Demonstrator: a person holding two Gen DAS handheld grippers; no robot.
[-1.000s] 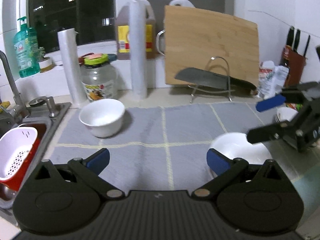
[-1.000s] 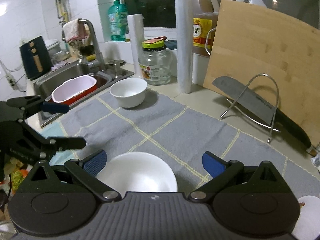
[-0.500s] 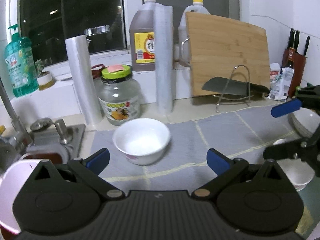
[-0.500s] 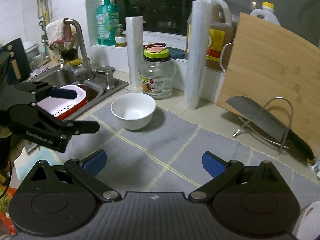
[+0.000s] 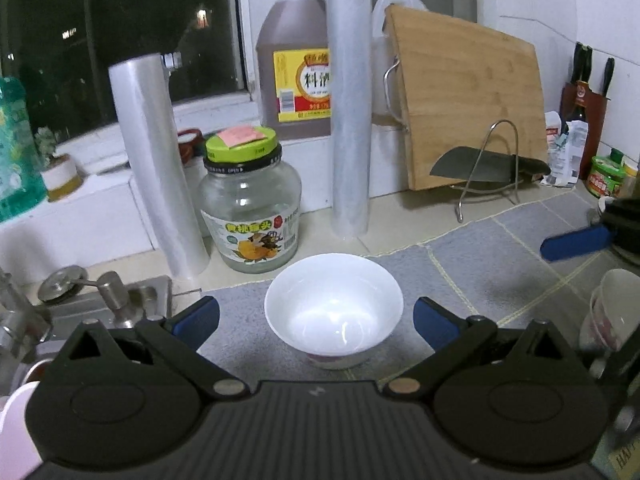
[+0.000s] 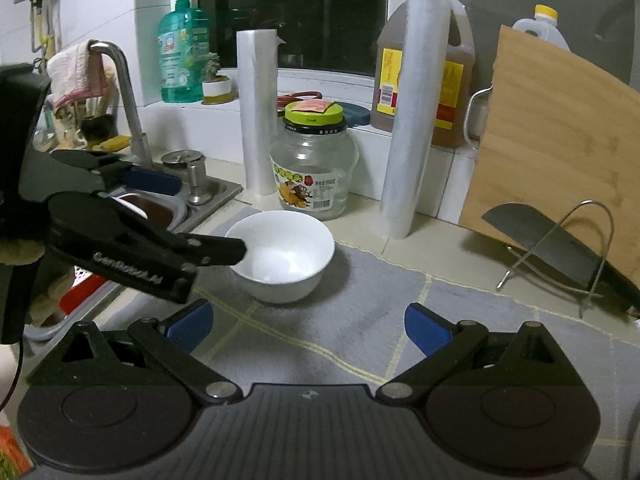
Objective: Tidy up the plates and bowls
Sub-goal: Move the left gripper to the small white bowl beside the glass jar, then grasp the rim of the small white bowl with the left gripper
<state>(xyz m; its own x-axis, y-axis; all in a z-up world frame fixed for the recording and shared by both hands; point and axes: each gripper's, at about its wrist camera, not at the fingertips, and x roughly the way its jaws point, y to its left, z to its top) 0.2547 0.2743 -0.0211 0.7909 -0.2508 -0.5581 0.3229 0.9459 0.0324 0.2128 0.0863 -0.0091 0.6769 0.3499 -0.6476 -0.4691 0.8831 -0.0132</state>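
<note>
Dim indoor light, dark window, fisheye-warped edges.

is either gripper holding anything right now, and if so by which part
Nothing is held. The left gripper is open with the white bowl between its fingers, not yet clamped. The right gripper is open and empty.

White bowl [image 5: 333, 309], grey mat [image 6: 360, 320] with yellow grid lines; green-lidded jar [image 5: 250, 196], blue-padded black left gripper [image 5: 316, 318]

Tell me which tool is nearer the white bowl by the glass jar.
Left. The left tool brackets the white bowl, fingers either side. The right tool hangs back over the grey mat, short of it.
</note>
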